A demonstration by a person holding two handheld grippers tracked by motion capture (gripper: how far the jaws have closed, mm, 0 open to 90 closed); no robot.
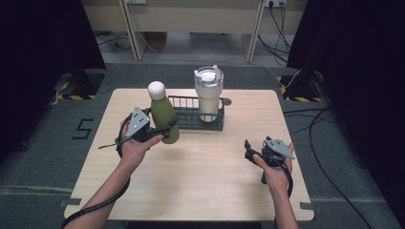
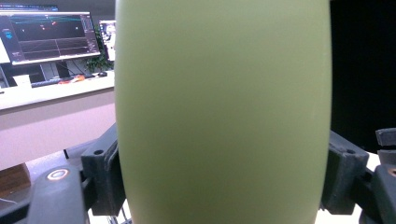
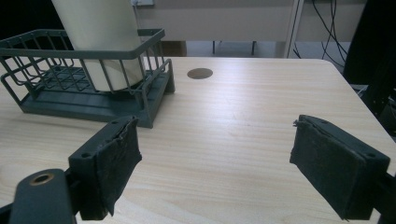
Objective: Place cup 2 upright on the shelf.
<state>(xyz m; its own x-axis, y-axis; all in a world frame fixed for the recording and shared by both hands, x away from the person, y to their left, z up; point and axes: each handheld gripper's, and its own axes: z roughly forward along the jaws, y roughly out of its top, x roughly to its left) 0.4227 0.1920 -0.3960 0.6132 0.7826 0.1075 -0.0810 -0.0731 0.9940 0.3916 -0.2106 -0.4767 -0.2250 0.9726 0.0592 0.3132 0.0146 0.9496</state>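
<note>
A green bottle (image 1: 164,116) with a white round cap is held upright, lifted above the table's left half, just left of the dark wire rack (image 1: 184,113). My left gripper (image 1: 166,132) is shut on its lower body; in the left gripper view the green bottle (image 2: 223,112) spans the space between both pads. A cream tumbler (image 1: 208,95) with a clear lid stands in the right end of the rack. My right gripper (image 1: 249,151) rests low over the table's right side, open and holding nothing; its pads (image 3: 119,161) stand wide apart, aimed toward the rack (image 3: 88,88) and tumbler (image 3: 100,42).
A small dark round disc (image 1: 226,101) lies on the table (image 1: 200,186) right of the rack. Desk legs and cables stand on the floor beyond the far edge. Black curtains flank both sides. The wooden top in front of the rack is bare.
</note>
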